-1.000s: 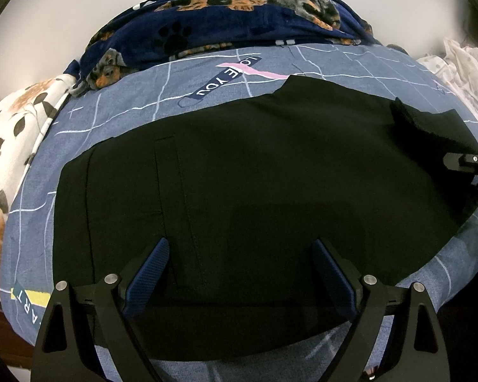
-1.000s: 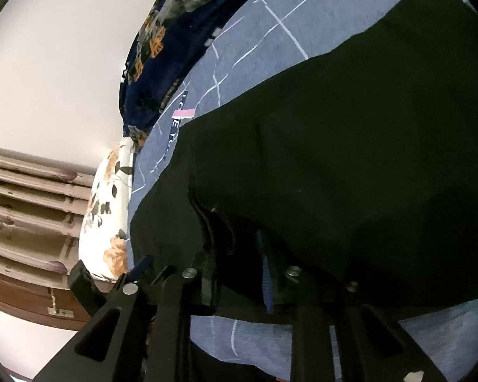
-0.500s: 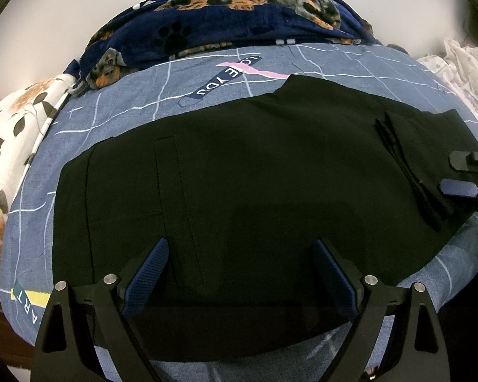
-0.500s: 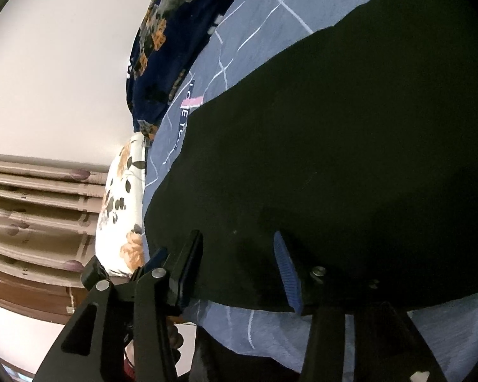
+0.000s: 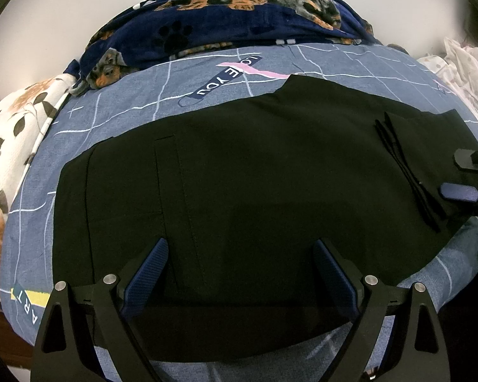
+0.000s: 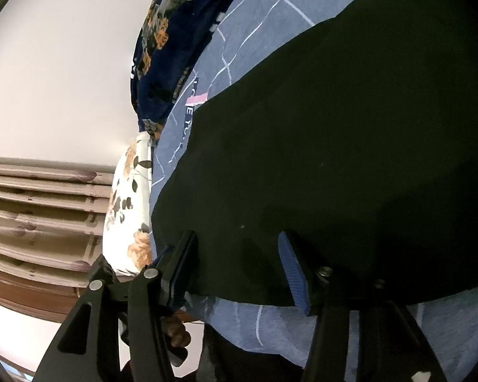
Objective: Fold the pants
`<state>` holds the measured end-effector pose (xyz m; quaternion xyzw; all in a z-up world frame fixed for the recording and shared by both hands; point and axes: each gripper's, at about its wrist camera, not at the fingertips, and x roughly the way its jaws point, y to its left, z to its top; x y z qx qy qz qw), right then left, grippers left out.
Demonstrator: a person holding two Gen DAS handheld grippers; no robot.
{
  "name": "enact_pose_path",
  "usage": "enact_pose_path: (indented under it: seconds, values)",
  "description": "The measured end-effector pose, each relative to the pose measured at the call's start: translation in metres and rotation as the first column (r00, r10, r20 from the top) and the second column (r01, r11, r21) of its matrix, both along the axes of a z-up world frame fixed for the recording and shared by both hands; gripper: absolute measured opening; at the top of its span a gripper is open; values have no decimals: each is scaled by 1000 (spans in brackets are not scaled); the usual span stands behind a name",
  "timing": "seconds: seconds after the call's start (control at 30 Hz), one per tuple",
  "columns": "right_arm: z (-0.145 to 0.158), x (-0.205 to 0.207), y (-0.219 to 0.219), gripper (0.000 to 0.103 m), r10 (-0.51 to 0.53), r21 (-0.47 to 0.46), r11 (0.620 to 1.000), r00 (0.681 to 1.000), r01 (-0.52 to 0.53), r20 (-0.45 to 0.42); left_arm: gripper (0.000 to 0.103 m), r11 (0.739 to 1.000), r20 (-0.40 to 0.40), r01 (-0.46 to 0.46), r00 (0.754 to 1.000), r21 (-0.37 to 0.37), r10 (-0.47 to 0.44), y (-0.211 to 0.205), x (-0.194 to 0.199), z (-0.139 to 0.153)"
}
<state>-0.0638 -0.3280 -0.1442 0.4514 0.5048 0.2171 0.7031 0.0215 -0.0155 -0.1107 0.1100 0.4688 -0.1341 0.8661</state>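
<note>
Where black pants (image 5: 255,184) lie flat, both hand-held grippers gape.

A blue-grey bedsheet (image 5: 207,86) with white grid lines and "LOVE YOU" lettering covers the bed. A navy dog-print blanket (image 5: 226,22) lies bunched along its far edge, a floral pillow (image 5: 12,133) at left, white dotted fabric (image 5: 462,67) at right.

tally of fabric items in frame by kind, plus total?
Pants: 1, black pants, spread flat with one end folded over
Bed sheet: 1, blue grid sheet
Blanket: 1, navy dog-print blanket
Floral bedding: 1, white floral piece
White dotted cloth: 1, white dotted cloth
Total: 5
</note>
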Motion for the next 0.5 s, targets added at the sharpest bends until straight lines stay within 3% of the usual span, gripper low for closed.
enact_pose_path:
  seconds: [0.5]
  values:
    - [-1,4,5,55,23,11,1000,999,-23,30,92,1000,21,1,1000,-23,0,-1,-3,5]
